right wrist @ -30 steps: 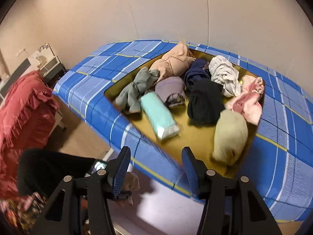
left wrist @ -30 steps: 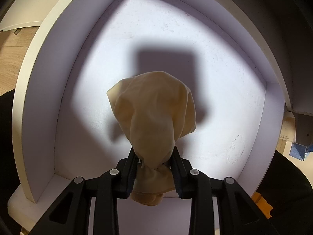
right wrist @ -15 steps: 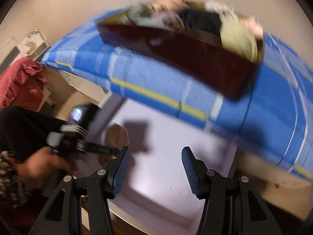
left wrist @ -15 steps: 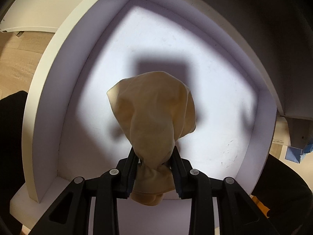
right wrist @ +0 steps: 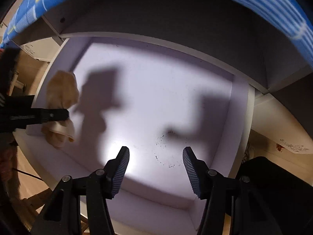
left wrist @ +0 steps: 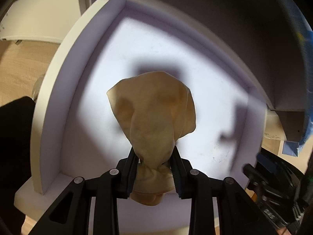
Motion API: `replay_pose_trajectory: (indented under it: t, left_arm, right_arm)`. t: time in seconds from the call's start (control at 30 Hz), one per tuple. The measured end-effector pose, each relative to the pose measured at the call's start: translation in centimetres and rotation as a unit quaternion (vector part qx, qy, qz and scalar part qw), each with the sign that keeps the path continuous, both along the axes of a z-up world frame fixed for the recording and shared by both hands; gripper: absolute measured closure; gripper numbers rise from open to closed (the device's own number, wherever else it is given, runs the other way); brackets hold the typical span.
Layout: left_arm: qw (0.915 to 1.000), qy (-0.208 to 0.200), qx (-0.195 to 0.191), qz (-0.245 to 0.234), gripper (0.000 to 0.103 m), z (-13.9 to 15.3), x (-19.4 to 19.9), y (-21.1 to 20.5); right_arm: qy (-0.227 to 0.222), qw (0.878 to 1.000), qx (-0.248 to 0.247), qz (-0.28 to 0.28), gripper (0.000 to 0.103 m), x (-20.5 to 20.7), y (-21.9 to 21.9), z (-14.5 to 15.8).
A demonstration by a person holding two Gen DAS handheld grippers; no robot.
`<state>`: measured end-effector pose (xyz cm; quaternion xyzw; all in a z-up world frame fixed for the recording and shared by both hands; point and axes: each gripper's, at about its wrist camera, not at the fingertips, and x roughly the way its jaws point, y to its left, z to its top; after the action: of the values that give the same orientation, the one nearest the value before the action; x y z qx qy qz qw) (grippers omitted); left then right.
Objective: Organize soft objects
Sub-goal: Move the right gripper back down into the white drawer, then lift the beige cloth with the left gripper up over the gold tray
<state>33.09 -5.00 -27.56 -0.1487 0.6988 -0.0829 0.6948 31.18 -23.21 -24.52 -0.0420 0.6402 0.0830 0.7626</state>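
Observation:
My left gripper (left wrist: 154, 156) is shut on a bunched tan cloth (left wrist: 154, 115) and holds it above the white floor of an open drawer (left wrist: 215, 101). The same cloth (right wrist: 62, 92) and the left gripper (right wrist: 58, 115) show at the left of the right wrist view, over the drawer's left part. My right gripper (right wrist: 156, 156) is open and empty, above the drawer floor (right wrist: 166, 98) near its front.
The drawer has white walls on the left (left wrist: 50, 101) and right (right wrist: 240, 121). The dark underside of the table (right wrist: 156, 15) with a blue checked cloth (right wrist: 273, 2) overhangs the back. Wooden floor (left wrist: 17, 72) lies to the left.
My right gripper has swung down from the tray of clothes on the table into the drawer. My left gripper has held the tan cloth throughout, drifting a little to the left.

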Motion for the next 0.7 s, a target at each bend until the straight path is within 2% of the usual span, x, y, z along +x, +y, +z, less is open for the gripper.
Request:
replay_pose_trajectory:
  t: [0.13, 0.37, 0.53, 0.7]
  left_arm:
    - [0.9996, -0.025, -0.001, -0.015, 0.071, 2.3, -0.5, -0.3]
    - [0.9951, -0.079, -0.035, -0.047, 0.071, 7.9, -1.6, -0.8]
    - [0.9848, -0.137, -0.041, -0.099, 0.071, 13.1, -1.9, -1.8]
    - [0.9745, -0.177, -0.061, -0.125, 0.071, 17.2, -1.7, -3.0]
  right_arm:
    - [-0.002, 1.000, -0.018, 0.010, 0.042, -0.2, 0.4, -0.7]
    - [-0.008, 1.000, -0.015, 0.008, 0.042, -0.1, 0.0, 0.0]
    - [-0.002, 1.000, -0.007, -0.005, 0.042, 0.0, -0.3, -0.2]
    - [-0.003, 1.000, 0.000, -0.014, 0.042, 0.0, -0.4, -0.1]
